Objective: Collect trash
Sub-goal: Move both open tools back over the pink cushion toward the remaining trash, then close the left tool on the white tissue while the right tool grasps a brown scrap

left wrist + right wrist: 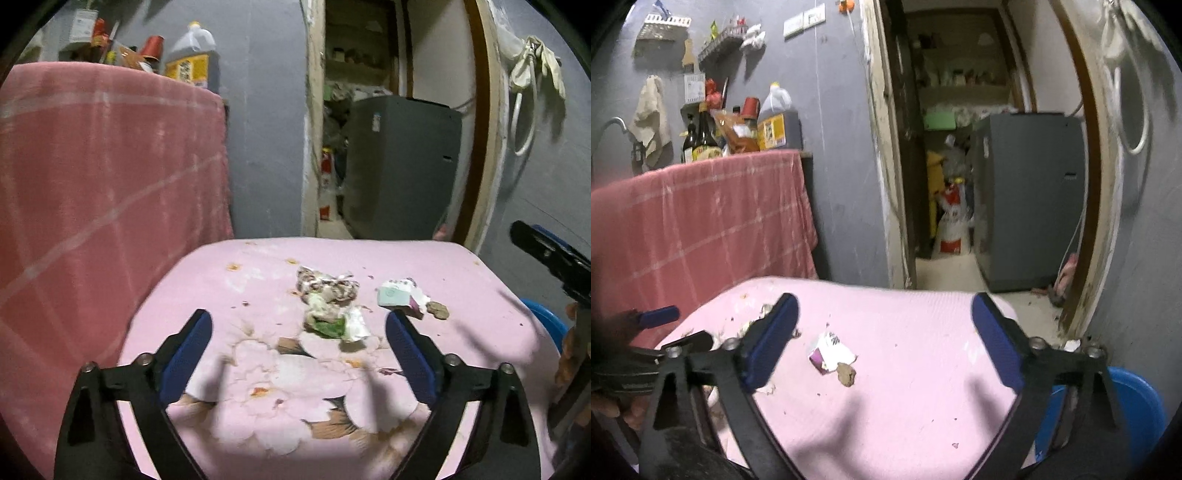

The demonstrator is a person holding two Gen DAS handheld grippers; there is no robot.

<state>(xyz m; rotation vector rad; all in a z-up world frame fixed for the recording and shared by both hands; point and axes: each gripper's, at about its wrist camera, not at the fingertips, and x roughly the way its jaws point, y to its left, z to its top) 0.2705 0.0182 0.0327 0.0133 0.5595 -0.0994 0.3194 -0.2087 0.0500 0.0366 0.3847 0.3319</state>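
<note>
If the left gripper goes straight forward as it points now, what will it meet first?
Probably the crumpled trash pile on the pink tablecloth; it lies ahead between the open jaws of the left gripper. Depth is unclear.

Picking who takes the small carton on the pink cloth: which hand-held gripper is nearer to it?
Probably right. The right hand-held gripper is open with the carton lying between its fingers. The left hand-held gripper is open too, aimed at the crumpled trash pile, the carton off by its right finger.
</note>
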